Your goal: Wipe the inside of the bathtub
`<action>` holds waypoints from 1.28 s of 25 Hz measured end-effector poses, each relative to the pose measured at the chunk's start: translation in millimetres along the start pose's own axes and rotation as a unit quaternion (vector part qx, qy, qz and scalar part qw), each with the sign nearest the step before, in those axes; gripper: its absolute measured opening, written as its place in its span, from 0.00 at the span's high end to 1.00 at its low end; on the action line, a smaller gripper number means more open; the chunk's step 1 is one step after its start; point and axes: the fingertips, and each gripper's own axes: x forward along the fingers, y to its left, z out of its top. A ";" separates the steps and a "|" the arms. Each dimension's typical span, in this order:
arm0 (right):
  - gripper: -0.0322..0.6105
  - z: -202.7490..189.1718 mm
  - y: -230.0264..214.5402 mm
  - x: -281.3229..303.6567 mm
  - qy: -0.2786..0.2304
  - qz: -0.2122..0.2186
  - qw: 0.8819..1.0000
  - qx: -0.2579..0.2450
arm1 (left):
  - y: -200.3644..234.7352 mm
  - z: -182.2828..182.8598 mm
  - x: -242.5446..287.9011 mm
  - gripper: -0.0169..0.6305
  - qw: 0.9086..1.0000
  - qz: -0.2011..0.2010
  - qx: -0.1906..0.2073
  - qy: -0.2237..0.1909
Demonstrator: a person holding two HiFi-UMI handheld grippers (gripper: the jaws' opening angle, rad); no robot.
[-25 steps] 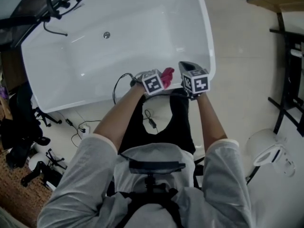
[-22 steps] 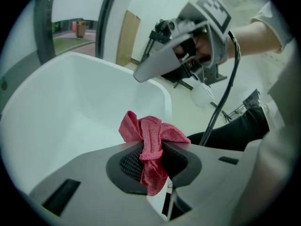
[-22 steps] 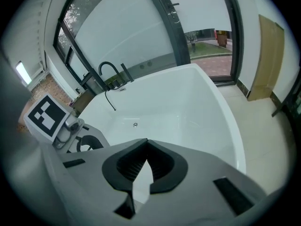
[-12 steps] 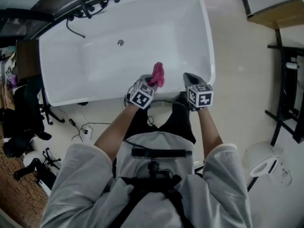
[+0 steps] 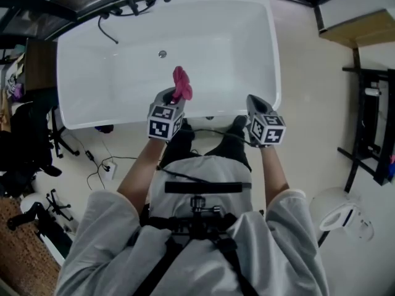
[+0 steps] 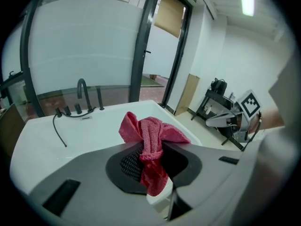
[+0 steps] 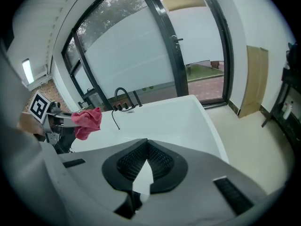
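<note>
Partly buried, pink cloth (image 6: 151,132) sits clamped in left hand-held gripper (image 6: 151,150).

Bathtub (image 5: 234,36): white, smooth, high gloss; highlights are seen along the walls.
Cloth (image 6: 153,135): red terry with a looped pile, rough and matt.
Tap (image 6: 83,91): dark metal, dull sheen.
Left gripper (image 6: 151,166) and right gripper (image 7: 146,159): matt grey plastic shells; the jaws are lined with black ribbed pads (image 7: 130,162).
Floor (image 5: 308,73): pale, smooth, faintly glossy.
</note>
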 end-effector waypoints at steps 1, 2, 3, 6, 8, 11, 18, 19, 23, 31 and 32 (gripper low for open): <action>0.94 -0.7 7.0 -3.6 -0.005 -0.004 1.000 0.004 | 7.9 3.3 -9.7 0.86 1.000 0.001 0.002 -0.009; 0.94 -1.8 14.4 -7.3 -0.011 -0.008 1.000 0.011 | 15.9 5.9 -18.9 0.86 1.000 0.001 0.005 -0.018; 0.94 -3.1 21.9 -11.4 -0.016 -0.014 1.000 0.018 | 23.6 7.6 -27.5 0.86 1.000 0.000 0.007 -0.024; 0.94 -8.0 41.4 -28.8 -0.034 -0.038 0.998 0.042 | 39.5 6.6 -51.3 0.86 0.999 -0.006 0.016 -0.031; 0.94 -9.9 52.1 -43.9 -0.048 -0.047 0.996 0.058 | 41.6 5.5 -67.5 0.86 0.999 -0.011 0.025 -0.033; 0.94 -11.7 63.8 -64.9 -0.058 -0.056 0.995 0.060 | 38.4 4.8 -91.9 0.86 0.999 -0.011 0.029 -0.041; 0.94 -14.1 69.7 -99.1 -0.080 -0.032 0.995 0.045 | 5.4 -5.2 -130.2 0.86 0.997 0.021 0.033 -0.069; 0.94 -15.1 71.6 -104.4 -0.082 -0.026 0.995 0.039 | 0.7 -8.5 -137.2 0.86 0.996 0.028 0.027 -0.075; 0.94 -19.7 76.0 -135.6 -0.098 0.001 0.995 0.024 | -26.4 -26.5 -164.1 0.86 0.995 0.051 0.015 -0.089; 0.94 -44.0 85.8 -162.5 -0.101 0.044 0.994 0.026 | -58.7 -65.4 -212.5 0.86 0.992 0.088 -0.011 -0.092; 0.94 -47.4 91.9 -163.5 -0.099 0.047 0.994 0.025 | -57.0 -69.4 -218.8 0.86 0.991 0.091 -0.014 -0.092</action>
